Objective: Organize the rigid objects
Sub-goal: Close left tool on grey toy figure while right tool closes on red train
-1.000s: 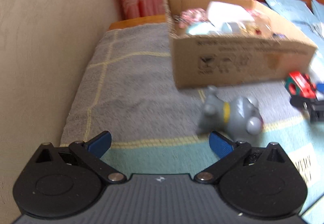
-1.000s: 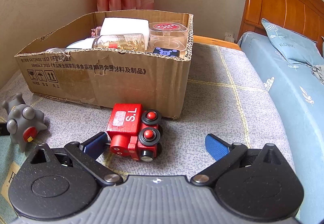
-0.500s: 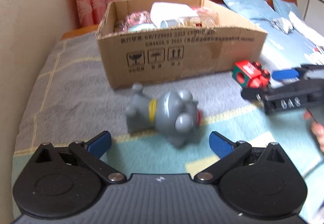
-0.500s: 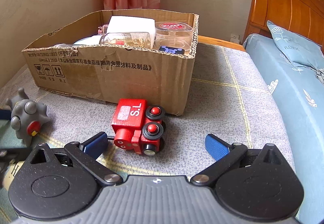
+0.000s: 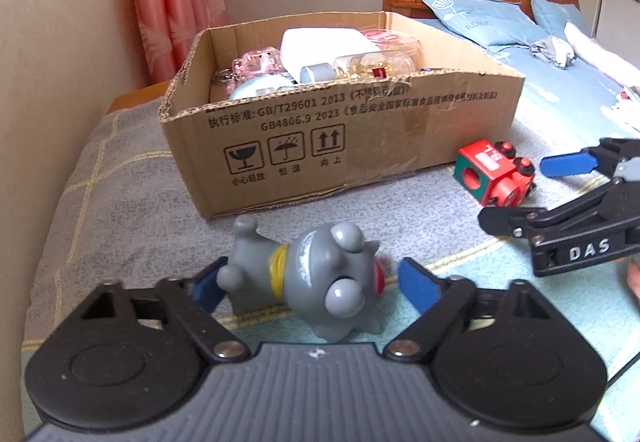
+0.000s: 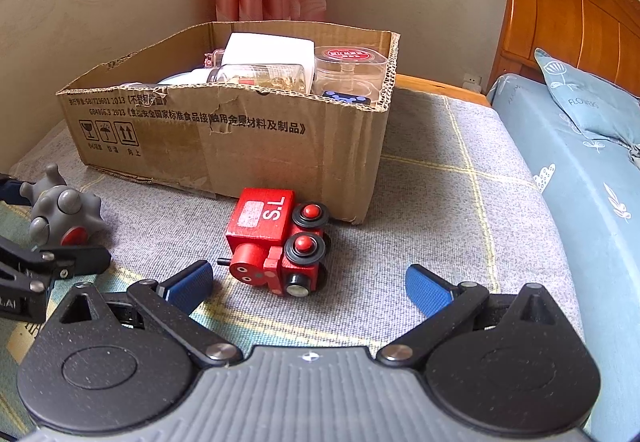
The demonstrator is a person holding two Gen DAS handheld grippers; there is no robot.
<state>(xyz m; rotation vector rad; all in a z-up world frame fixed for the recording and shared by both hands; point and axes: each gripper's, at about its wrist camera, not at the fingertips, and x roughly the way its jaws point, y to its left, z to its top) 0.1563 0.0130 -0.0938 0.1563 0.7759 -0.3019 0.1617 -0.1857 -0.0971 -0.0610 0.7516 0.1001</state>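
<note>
A grey toy figure point(image 5: 316, 282) with a yellow collar and red mouth lies on its side on the bed cover. My left gripper point(image 5: 310, 284) is open, its blue pads on either side of the figure, not clamped. The figure also shows in the right wrist view point(image 6: 60, 214). A red wooden toy train point(image 6: 276, 242) marked "S.L" lies in front of the cardboard box point(image 6: 224, 146). My right gripper point(image 6: 308, 286) is open just short of the train. The train point(image 5: 494, 176) and the right gripper point(image 5: 568, 198) show in the left wrist view too.
The open cardboard box point(image 5: 360, 146) holds a white box, clear jars, a bottle and small items. The grey checked cover point(image 6: 440, 202) spreads around it. A wall and pink curtain point(image 5: 176, 2) stand behind, a wooden headboard point(image 6: 568, 22) and blue pillows to the right.
My left gripper has turned right and moved forward until the grey figure sits between its pads. My right gripper has edged slightly closer to the red train.
</note>
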